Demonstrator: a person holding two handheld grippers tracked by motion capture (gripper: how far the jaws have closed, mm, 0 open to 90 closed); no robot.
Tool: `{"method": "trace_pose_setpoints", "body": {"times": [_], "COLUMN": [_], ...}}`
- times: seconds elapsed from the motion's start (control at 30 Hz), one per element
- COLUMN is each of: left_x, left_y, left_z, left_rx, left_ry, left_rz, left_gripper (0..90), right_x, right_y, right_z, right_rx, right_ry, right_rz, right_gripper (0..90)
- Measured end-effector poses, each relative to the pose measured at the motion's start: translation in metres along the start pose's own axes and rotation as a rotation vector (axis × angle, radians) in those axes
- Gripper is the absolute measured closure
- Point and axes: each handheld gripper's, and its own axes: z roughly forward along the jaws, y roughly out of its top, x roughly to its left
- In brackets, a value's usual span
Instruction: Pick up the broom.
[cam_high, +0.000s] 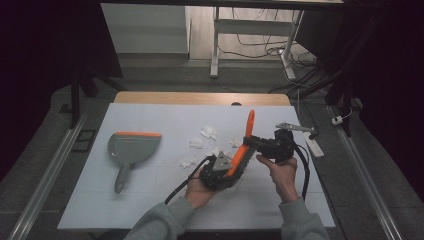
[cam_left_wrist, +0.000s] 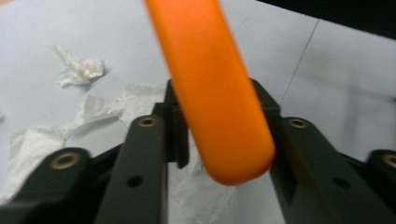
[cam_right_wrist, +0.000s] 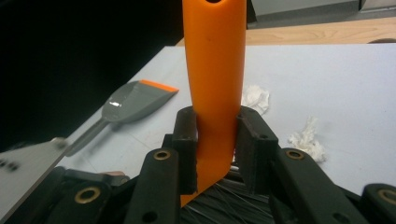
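A: Starting nearest the person, what do the 2 grippers have?

B: Both are on the brush (cam_high: 243, 145), raised over the table (cam_high: 150, 200). The left gripper (cam_high: 220, 172) sits at the bristle end; in its own view the orange handle crosses in front of the jaws, so I cannot tell whether they pinch it. The right gripper (cam_right_wrist: 215, 140) has its jaws pressed onto the handle.

A: And the step?

B: Readying the brush, I judge. Next it must tilt down toward the paper scraps (cam_high: 200, 142) and push them to the dustpan (cam_high: 131, 147) farther left.
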Motion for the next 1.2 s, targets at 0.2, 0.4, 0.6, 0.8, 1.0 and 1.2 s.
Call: {"method": "trace_pose_setpoints", "body": {"times": [0.2,0.4,0.6,0.8,1.0,1.2], "left_x": [0.011,0.014,0.020,0.024,0.035,0.042], "left_y": [-0.002,-0.002,-0.003,-0.006,-0.007,-0.009], "left_z": [-0.005,-0.010,-0.020,-0.035,-0.048,-0.055], "left_rx": [0.018,0.032,0.054,0.078,0.100,0.137], "left_ry": [0.018,0.031,0.046,0.061,0.067,0.043], "left_rz": [-0.029,-0.012,0.019,0.054,0.060,0.072], "left_gripper": [76.5,77.2,77.6,77.7,77.7,77.7], "right_x": [0.001,0.006,0.010,0.019,0.027,0.025], "right_y": [-0.002,-0.004,-0.005,-0.006,-0.004,-0.004], "right_z": [-0.006,-0.002,0.002,-0.004,-0.021,-0.029], "right_rx": [-0.019,-0.032,-0.023,-0.005,0.012,0.058], "right_ry": [0.014,0.014,0.025,0.010,-0.013,0.012], "right_rz": [0.008,-0.006,-0.032,-0.159,-0.279,-0.337], "right_gripper": [71.2,70.8,67.9,48.9,39.6,39.4]}}
